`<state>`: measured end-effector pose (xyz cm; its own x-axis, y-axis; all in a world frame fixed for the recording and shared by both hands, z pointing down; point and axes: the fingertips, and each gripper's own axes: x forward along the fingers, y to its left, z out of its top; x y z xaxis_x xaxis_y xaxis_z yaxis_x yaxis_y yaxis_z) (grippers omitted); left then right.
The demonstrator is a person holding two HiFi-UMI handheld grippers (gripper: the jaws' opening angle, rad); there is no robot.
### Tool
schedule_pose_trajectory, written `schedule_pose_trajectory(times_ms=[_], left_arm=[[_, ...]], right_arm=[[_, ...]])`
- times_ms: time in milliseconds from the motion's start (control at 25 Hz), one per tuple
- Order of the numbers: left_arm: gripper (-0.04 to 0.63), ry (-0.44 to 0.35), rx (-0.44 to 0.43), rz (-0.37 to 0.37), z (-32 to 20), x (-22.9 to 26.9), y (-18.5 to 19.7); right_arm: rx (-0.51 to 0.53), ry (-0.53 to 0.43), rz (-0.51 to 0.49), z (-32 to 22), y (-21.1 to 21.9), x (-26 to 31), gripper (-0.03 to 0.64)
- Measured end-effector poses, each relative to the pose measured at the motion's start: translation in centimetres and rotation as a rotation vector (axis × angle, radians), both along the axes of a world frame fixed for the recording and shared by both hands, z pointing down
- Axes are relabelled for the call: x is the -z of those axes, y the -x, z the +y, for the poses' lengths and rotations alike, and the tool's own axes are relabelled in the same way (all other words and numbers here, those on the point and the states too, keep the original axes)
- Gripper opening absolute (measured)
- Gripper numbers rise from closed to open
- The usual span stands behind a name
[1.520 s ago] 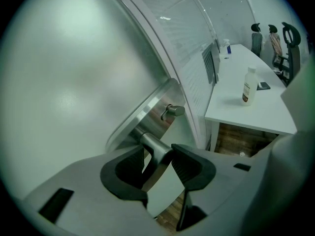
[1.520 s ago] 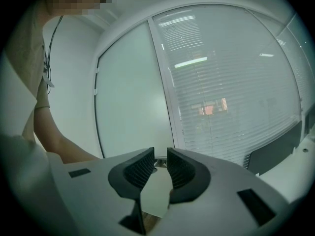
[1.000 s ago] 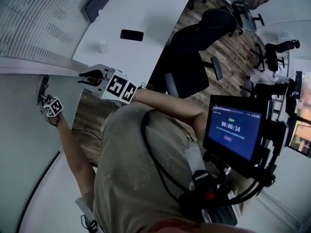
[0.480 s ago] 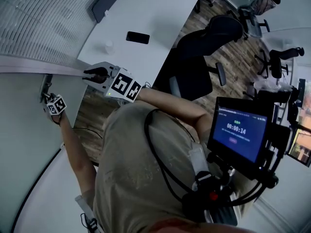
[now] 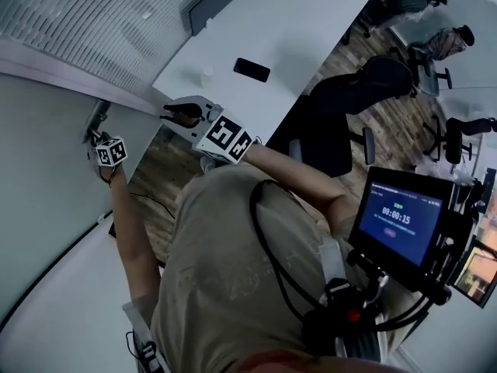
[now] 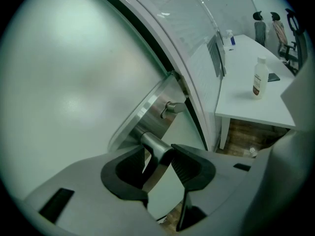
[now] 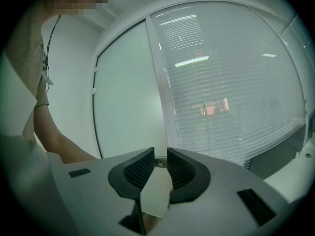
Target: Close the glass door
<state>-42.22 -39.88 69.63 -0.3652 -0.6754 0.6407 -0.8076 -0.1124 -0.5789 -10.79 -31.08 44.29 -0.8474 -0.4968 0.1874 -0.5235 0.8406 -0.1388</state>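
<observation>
Closing step in hand: left hand-held gripper (image 6: 160, 166), at 9 o'clock in the head view, pinches the door handle (image 6: 153, 144); glass door (image 6: 64, 92) seemingly not yet shut. Right hand-held gripper (image 7: 158, 168) narrowly spread, empty. Next: keep the grip and swing the door home

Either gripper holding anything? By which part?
The left gripper clamps the door handle by its metal bar. The right gripper holds nothing.

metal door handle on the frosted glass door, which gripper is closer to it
Left. The left gripper is shut on the metal door handle; the right gripper hangs empty off to its side, by the white desk.
</observation>
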Motion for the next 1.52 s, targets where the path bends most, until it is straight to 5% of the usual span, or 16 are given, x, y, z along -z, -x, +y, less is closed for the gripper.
schedule_pose_trajectory(times_ms=[480,1000,1520], left_arm=[[0.178,-0.006,-0.016,-0.028,0.2,0.5,-1.5],[0.179,0.024,-0.009,0.077,-1.1,0.2,-1.6],[0.179,0.04,-0.043,0.029,-2.3,-0.2,-2.6]], right_arm=[[0.054,0.011,0.014,0.9,1.6,-0.6,0.072],[0.039,0.021,0.015,0.9,1.1,-0.9,0.072],[0.025,0.041,0.016,1.1,0.3,-1.5,0.072]])
